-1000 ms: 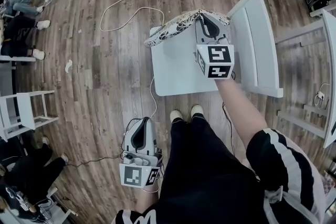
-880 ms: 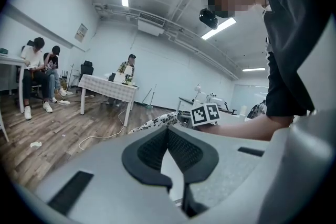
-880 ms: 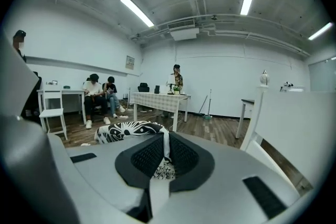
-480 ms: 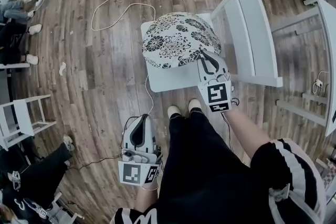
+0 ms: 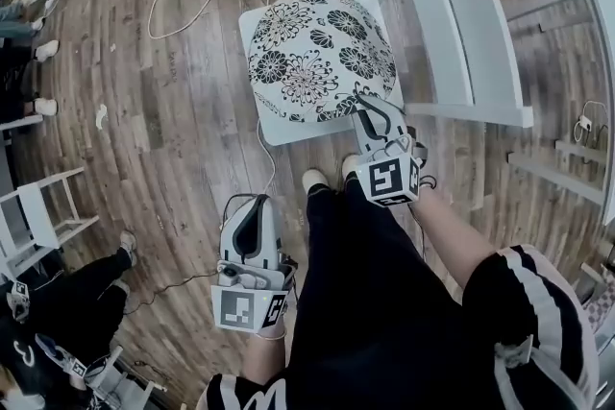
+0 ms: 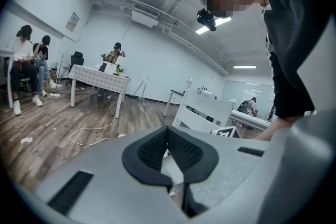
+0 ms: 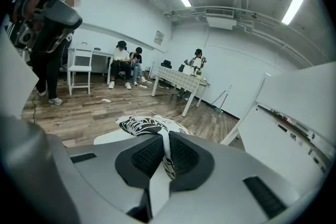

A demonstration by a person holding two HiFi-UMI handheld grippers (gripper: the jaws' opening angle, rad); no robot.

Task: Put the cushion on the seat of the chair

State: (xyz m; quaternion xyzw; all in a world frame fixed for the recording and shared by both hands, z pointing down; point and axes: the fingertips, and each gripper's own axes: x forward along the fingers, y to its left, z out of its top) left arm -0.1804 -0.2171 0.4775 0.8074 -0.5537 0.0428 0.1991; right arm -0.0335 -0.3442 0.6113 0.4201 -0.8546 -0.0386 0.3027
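On the chair (image 5: 288, 128), right gripper (image 5: 370, 110) jaws clamp the cushion (image 5: 312, 53) edge; left gripper (image 5: 252, 206) jaws shut, empty.

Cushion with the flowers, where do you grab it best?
Pinch the cushion by its thin near edge, coming low from the person's side. It lies flat on the chair seat, its puffy middle too wide for jaws. The right gripper is shut there.

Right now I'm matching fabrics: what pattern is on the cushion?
The cushion is white with black flower prints, best seen in the head view.
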